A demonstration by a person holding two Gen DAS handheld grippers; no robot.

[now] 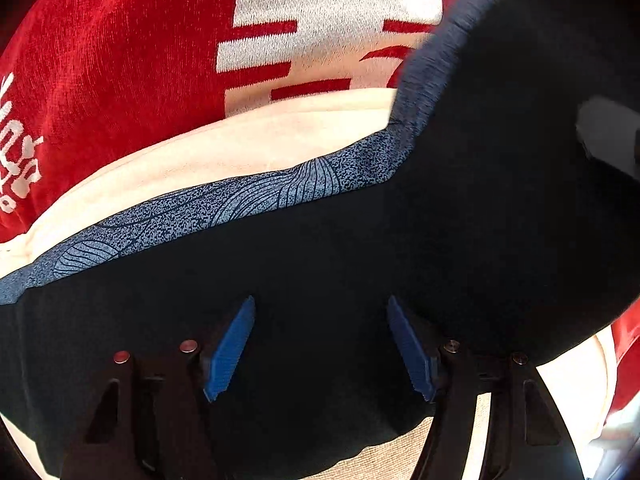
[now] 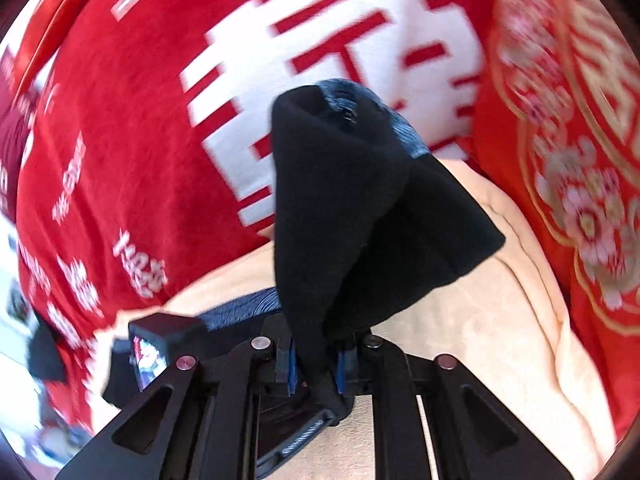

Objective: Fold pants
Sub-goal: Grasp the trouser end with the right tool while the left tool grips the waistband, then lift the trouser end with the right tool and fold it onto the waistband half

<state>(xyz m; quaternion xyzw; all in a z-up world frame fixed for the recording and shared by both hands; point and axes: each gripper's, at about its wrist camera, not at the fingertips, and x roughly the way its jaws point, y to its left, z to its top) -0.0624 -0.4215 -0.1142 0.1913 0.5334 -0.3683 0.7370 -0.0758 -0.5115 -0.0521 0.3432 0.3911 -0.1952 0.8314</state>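
Clamping a bunched fold of the pants (image 2: 360, 216), the right gripper (image 2: 314, 364) has its blue fingers (image 2: 292, 366) pressed together on the dark cloth, which rises in a cone ahead of them and flops over to the right. A strip of blue-grey patterned trim shows at the top of that cone, blurred. To the left of these fingers, low down, sits the other gripper's black body with a small lit screen.

From the left wrist view, the left gripper (image 1: 320, 348) has its two blue fingers (image 1: 230, 350) spread wide apart, with nothing pinched between them. Dark pants (image 1: 320, 264) cloth fills the space between and ahead of both fingers; whether the tips touch it cannot be told. Just beyond the fingers runs the pants' speckled blue trim (image 1: 224, 208) with fine line drawings, slanting up to the right. At upper right a lifted part of the pants hangs over, blurred, and darkens that corner.

Beyond the trim lies a cream blanket (image 1: 240, 148), and past that a red cover (image 1: 120, 80) with large white characters and small white lettering. In the right wrist view the cream blanket (image 2: 500, 320) spreads to the right of the fingers, and a red cloth (image 2: 580, 160) with gold and pink flowers lies further right. A pale woven surface (image 2: 360, 440) shows beneath the right gripper.
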